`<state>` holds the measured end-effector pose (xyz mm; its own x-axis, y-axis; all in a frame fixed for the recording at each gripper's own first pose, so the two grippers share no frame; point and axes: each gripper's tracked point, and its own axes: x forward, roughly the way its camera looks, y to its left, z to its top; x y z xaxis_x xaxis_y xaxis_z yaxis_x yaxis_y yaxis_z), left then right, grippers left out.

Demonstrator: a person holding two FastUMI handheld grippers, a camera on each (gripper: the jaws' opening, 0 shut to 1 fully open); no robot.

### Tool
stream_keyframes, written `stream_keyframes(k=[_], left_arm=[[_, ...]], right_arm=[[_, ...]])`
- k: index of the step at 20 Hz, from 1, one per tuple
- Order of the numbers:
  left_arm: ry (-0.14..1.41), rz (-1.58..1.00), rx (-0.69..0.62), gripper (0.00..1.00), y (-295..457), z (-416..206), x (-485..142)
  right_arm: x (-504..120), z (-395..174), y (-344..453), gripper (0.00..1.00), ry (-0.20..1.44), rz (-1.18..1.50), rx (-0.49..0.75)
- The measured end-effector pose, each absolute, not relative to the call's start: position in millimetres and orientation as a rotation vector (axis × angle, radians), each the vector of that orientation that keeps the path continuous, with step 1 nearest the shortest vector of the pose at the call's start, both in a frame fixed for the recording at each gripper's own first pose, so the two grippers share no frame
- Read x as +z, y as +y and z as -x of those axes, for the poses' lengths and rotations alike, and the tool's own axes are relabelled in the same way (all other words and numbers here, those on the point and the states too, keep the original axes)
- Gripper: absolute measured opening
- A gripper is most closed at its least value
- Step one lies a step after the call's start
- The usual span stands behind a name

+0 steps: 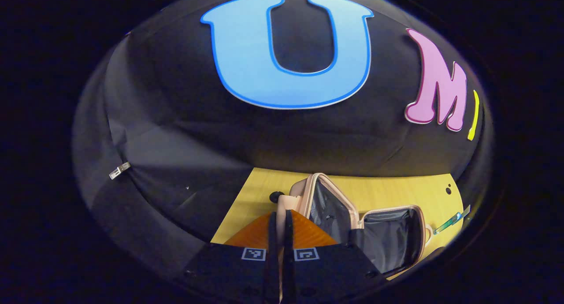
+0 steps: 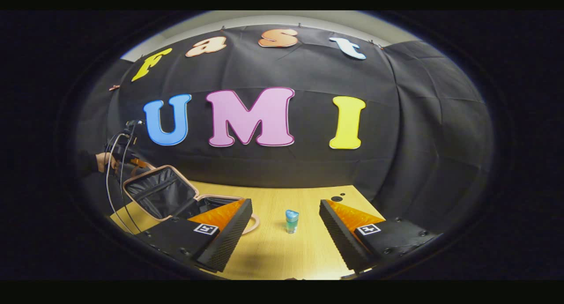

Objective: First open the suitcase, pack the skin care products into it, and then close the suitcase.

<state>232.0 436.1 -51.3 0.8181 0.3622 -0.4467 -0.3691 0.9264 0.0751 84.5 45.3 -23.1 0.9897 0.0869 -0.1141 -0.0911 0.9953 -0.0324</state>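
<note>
The pink suitcase [image 1: 352, 207] lies open on the wooden table [image 1: 396, 191], its black lining showing in both halves. My left gripper [image 1: 280, 213] is shut on the rim of the raised lid [image 1: 285, 202]. In the right gripper view the lid [image 2: 161, 191] stands tilted up at the left, with a hand [image 2: 103, 161] holding the left gripper [image 2: 132, 163] at its top edge. A small skin care bottle [image 2: 291, 221] with a blue cap stands upright on the table. My right gripper [image 2: 285, 233] is open, and the bottle stands a little ahead, between its fingers.
The black cloth wall closes off the table [image 2: 273, 255] at the back and sides. A greenish item [image 1: 451, 220] lies near the table's far right edge in the left gripper view. Cables [image 2: 115, 185] hang down from the left gripper beside the suitcase. Small dark holes [image 2: 338, 198] mark the tabletop.
</note>
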Motion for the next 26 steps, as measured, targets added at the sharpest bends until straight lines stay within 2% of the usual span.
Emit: stream_keyframes(k=[3, 8, 10, 13, 14, 15, 18, 23, 26], left_arm=[[0.522, 0.034, 0.412, 0.08, 475, -242, -107], [0.557, 0.204, 0.421, 0.08, 510, -245, -185], [0.548, 0.206, 0.428, 0.08, 519, -243, -196], [0.483, 0.134, 0.531, 0.14, 537, -233, -180], [0.43, 0.126, 0.542, 0.31, 535, -231, -161], [0.366, 0.111, 0.552, 0.31, 533, -228, -141], [0.225, 0.072, 0.543, 0.97, 501, -216, -73], [0.034, 0.008, 0.402, 0.96, 381, -187, 16], [0.033, -0.007, 0.305, 0.96, 288, -182, 10]], right_arm=[[-29, -79, 57, 0.97, 0.142, 0.071, 0.07], [-27, -76, 65, 0.97, 0.137, 0.105, 0.027], [-27, -78, 62, 0.97, 0.136, 0.096, 0.003], [-27, -83, 52, 0.97, 0.142, 0.086, -0.029], [-23, -85, 47, 0.97, 0.133, 0.081, -0.042], [-19, -86, 41, 0.97, 0.125, 0.075, -0.054], [-12, -87, 21, 0.97, 0.095, 0.087, -0.085], [-10, -92, -18, 0.97, 0.081, 0.077, -0.127], [-13, -94, -41, 0.97, 0.076, 0.061, -0.139]])
